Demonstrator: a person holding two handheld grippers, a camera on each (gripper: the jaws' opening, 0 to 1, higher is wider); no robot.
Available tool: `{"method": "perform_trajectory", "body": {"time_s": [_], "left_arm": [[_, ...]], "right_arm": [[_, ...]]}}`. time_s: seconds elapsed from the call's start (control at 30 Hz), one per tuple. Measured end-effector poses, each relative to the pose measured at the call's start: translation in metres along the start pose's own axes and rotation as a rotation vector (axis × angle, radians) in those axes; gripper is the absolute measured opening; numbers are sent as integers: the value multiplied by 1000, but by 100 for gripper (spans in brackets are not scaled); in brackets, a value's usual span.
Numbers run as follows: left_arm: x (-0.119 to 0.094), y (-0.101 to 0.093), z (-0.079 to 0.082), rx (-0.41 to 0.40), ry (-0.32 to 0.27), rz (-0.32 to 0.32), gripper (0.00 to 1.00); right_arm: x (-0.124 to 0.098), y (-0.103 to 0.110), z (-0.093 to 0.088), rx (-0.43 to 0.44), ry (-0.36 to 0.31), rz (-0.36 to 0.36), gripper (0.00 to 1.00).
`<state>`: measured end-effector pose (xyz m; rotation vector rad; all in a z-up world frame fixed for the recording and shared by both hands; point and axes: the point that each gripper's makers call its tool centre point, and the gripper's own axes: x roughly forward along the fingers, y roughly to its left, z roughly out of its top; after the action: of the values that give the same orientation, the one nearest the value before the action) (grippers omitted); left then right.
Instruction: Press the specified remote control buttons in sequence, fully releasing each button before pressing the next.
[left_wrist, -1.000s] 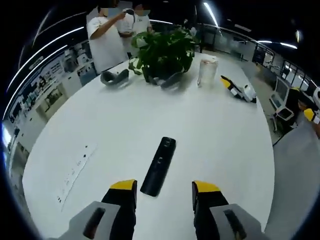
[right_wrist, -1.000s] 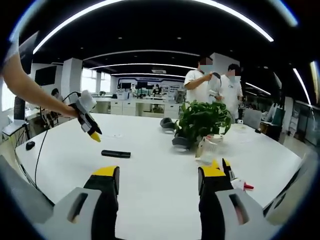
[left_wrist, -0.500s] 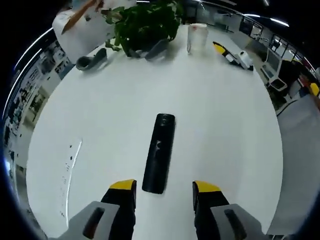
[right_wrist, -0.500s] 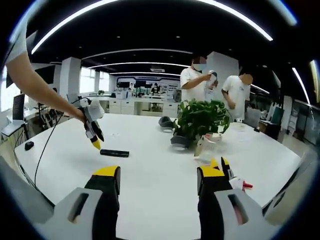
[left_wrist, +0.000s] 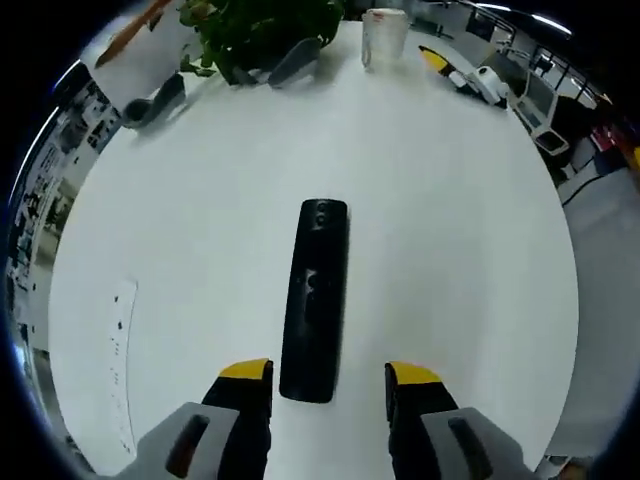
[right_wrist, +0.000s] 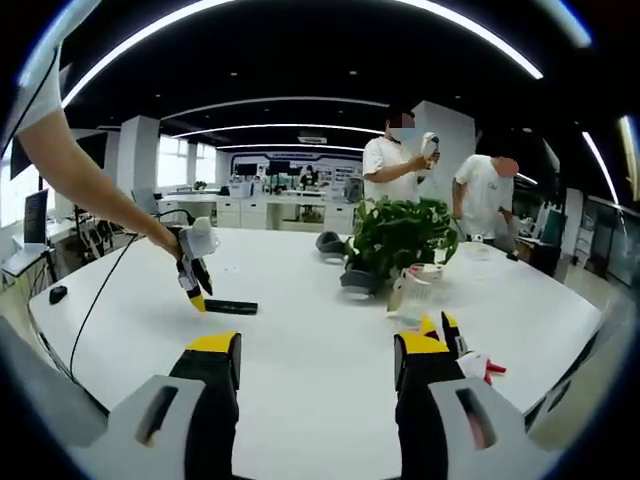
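Left gripper view has the left gripper, jaws parted and empty, just above the remote control, no button pressed yet.

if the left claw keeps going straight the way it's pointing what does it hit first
Most likely the black remote control, lying flat on the white table just ahead of the open left claw, between its jaw lines; exact depth is unclear.

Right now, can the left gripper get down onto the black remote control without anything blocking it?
Probably yes. The left gripper hangs open right over the near end of the black remote control, which lies alone on bare white table. The potted plant and cup sit far off.
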<state>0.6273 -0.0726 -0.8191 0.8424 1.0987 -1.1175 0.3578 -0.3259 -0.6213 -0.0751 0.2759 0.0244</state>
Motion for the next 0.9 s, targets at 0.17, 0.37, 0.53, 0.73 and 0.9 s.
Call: {"method": "perform_trajectory", "body": {"time_s": [0.17, 0.37, 0.53, 0.73, 0.9], "left_arm": [[6, 0, 2, 7, 10, -1, 44], [14, -1, -3, -1, 36, -3, 43], [9, 2, -2, -21, 18, 3, 40], [9, 1, -2, -18, 26, 7, 40], [10, 1, -2, -15, -3, 8, 39]], "right_arm": [[0, -1, 1, 4, -3, -5, 64], [1, -2, -1, -3, 5, -8, 64], [2, -2, -3, -9, 12, -8, 63], [3, -3, -3, -9, 12, -9, 63], [3, -3, -4, -14, 13, -10, 63]]}}
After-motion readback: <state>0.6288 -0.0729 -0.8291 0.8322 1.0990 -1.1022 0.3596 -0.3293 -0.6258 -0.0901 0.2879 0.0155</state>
